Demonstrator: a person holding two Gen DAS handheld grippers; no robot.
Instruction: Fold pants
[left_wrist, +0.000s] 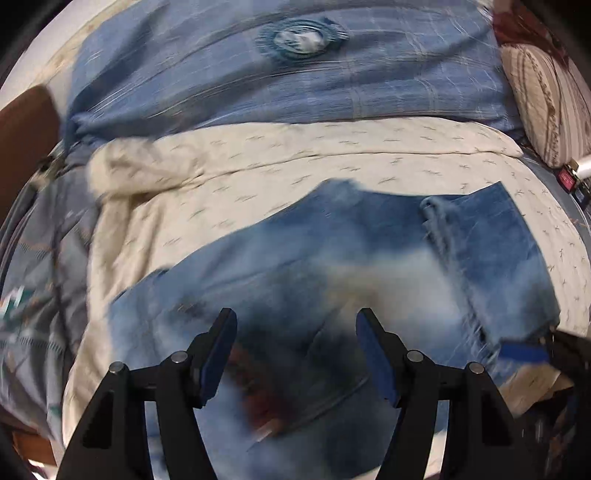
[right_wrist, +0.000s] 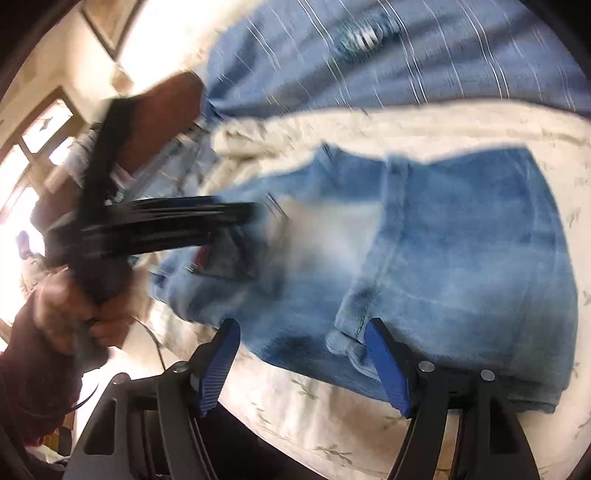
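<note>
A: Jeans (left_wrist: 332, 258) lie on the cream sheet (left_wrist: 258, 162), legs already doubled over. Left gripper (left_wrist: 295, 332)?
B: Released, empty, above the waist end. Right gripper (right_wrist: 303, 343) released too, at the hem edge.
A: Next: pinch both layers, lift evenly, keep edges aligned.

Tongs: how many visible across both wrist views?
2. Left tongs open above the jeans' waist end; also seen blurred in the right view. Right tongs open at the jeans' near edge, over the folded hem.
</note>
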